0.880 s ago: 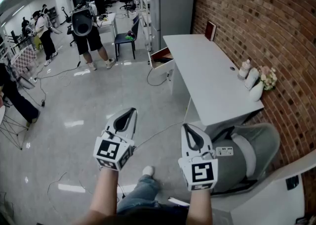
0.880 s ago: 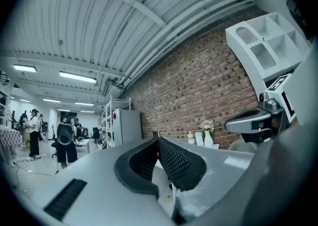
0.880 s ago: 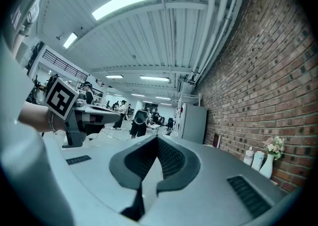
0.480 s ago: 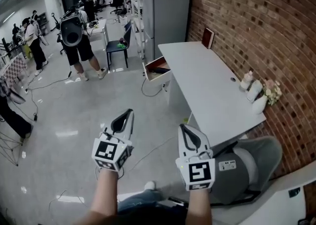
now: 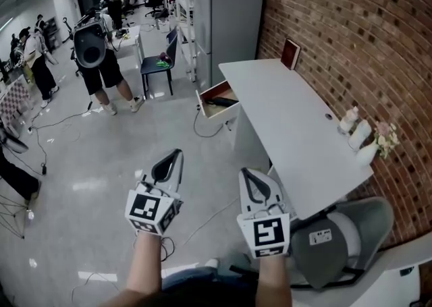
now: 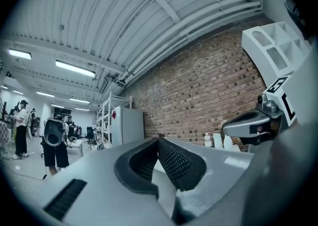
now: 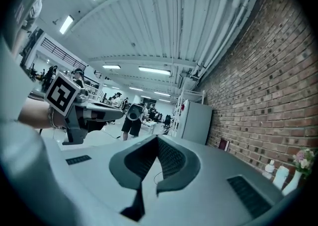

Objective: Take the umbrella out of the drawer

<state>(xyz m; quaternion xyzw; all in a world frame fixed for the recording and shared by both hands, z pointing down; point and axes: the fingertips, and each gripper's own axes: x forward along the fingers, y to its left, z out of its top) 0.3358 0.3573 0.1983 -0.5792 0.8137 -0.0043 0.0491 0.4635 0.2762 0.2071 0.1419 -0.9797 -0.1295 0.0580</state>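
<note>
Left gripper (image 5: 178,154): head view, jaws together, nothing between them, held level over the pale floor (image 5: 101,157), marker cube toward the wearer. Right gripper (image 5: 244,173): just to its right, jaws likewise together and empty, beside the near end of the white desk (image 5: 290,130). Drawer (image 5: 214,111): pulled open at the desk's far left corner, well apart from both grippers. Umbrella (image 5: 222,102): a dark long item lying inside that drawer. Grey padded chair (image 5: 341,235): near right, tucked at the desk's near end. White bottles (image 5: 356,130) and small flower bunch (image 5: 387,136): on the desk's right edge against the brick wall (image 5: 351,29). Grey refrigerator (image 5: 231,22): beyond the desk's far end. Person in dark shorts (image 5: 100,63): standing far left, near a dark chair (image 5: 155,68). Left gripper view: ribbed pads closed tip to tip, empty; right gripper shows at the right edge, refrigerator and brick wall ahead. Right gripper view: pads meeting at the tips, empty; left gripper at the left, flowers and bottles low at right.
</note>
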